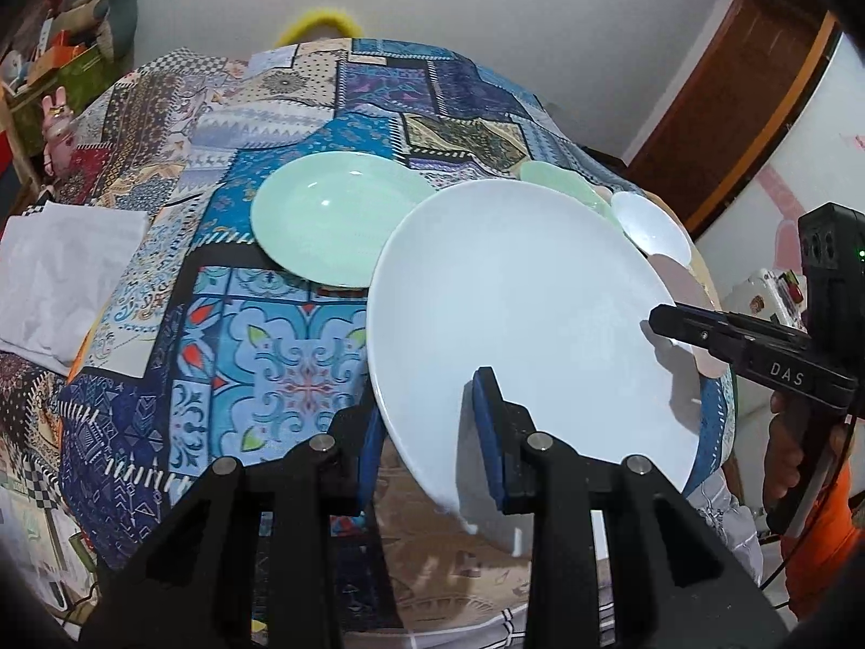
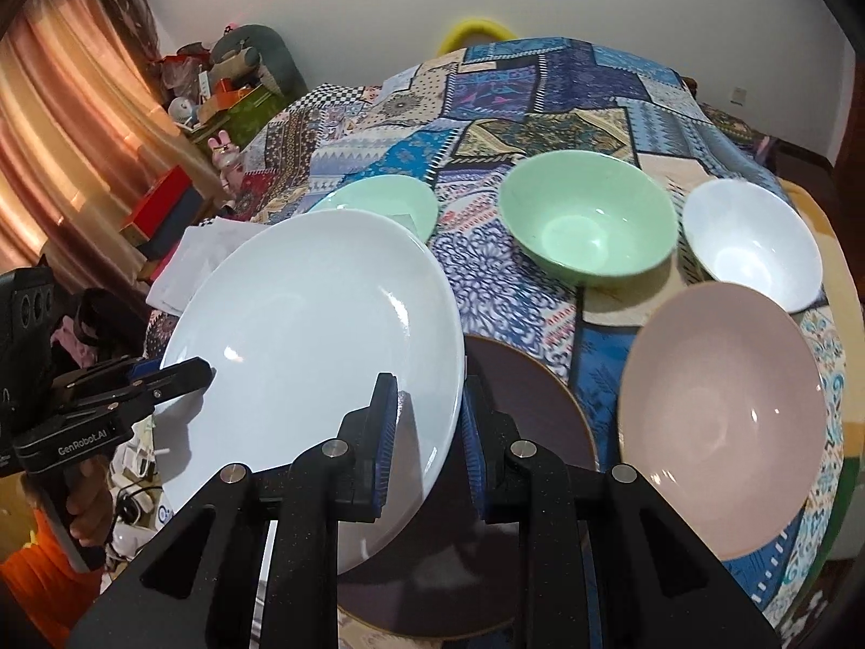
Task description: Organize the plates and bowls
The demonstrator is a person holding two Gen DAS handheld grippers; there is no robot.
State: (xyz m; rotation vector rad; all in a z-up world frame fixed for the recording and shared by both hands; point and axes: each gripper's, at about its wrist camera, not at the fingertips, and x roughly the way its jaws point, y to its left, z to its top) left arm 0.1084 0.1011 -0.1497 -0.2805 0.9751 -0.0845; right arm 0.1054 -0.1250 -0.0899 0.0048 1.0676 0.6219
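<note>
A large white plate (image 1: 519, 303) (image 2: 319, 346) is held tilted above the patchwork-covered table (image 1: 259, 335), gripped at both sides. My left gripper (image 1: 432, 422) is shut on its near-left rim; it shows in the right wrist view (image 2: 178, 373) too. My right gripper (image 2: 430, 422) is shut on its right rim, and shows in the left wrist view (image 1: 665, 324). A green plate (image 1: 335, 216) (image 2: 378, 200) lies behind. A green bowl (image 2: 589, 216), a white bowl (image 2: 751, 243), a pink plate (image 2: 724, 427) and a dark plate (image 2: 530, 411) lie to the right.
A folded white cloth (image 1: 59, 276) lies at the table's left edge. Shelves with toys and boxes (image 2: 216, 92) stand beyond the left side. A wooden door (image 1: 730, 103) is at the right.
</note>
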